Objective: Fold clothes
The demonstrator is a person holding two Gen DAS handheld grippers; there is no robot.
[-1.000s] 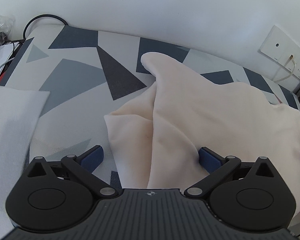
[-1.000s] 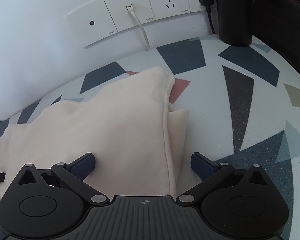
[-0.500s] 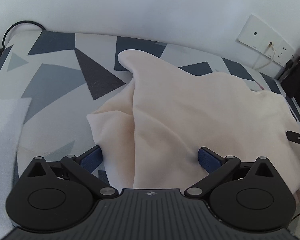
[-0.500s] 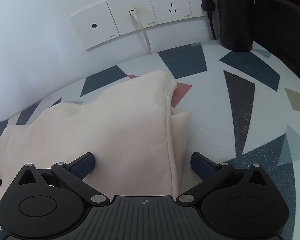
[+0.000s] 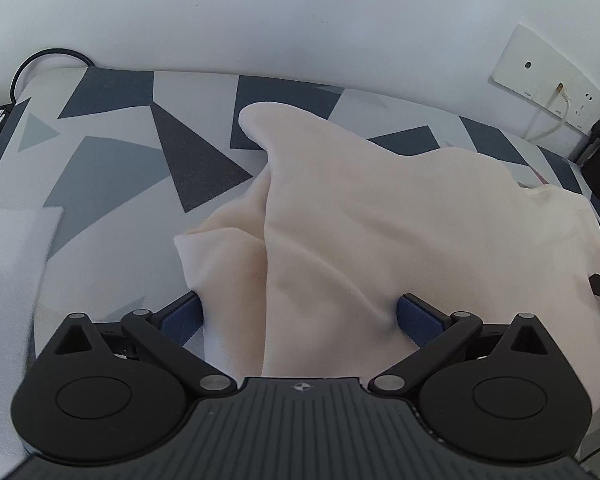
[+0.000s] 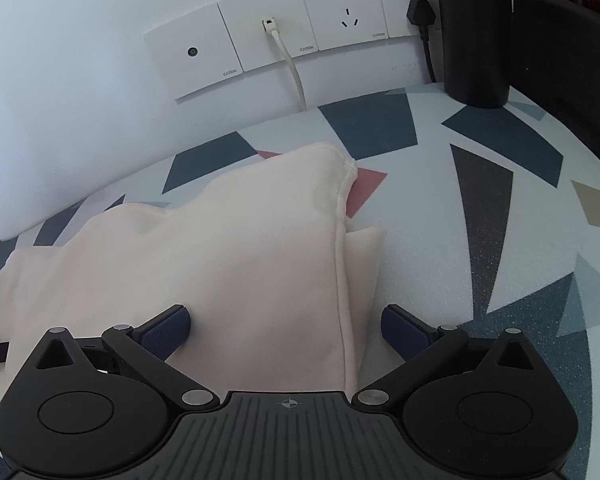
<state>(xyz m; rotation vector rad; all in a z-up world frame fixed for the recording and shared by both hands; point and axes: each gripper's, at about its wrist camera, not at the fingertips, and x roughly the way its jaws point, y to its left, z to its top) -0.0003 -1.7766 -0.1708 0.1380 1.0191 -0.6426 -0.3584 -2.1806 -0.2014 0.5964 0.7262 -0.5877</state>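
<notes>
Right now you have both tools at the near edge of the cream garment (image 5: 380, 232), which lies spread on the patterned counter (image 5: 112, 160) with its far corners pointing toward the wall.

Starting at the far left, a white cloth (image 5: 8, 264) lies on the counter, apart from the garment. Next comes your left hand-held gripper (image 5: 299, 314): its blue pads stand wide apart, and the garment's left near portion runs between them, a lengthwise crease falling just inside the left pad. Nothing is pinched.

Further right, your right hand-held gripper (image 6: 286, 322) is likewise spread wide, straddling the garment's right hemmed edge (image 6: 342, 272); the left pad looks to rest against the fabric, while the right pad sits over bare counter just beside a lower layer that peeks out. Beyond it, the wall sockets (image 6: 288, 36) and a black cylinder (image 6: 476, 36) stand at the far right, well apart from the cloth.

By my reading, this is the grasp stage before a fold. The next move calls for closing both sets of fingers on the near edge, catching every layer on the right, then lifting evenly and carrying the edge toward the far side.
</notes>
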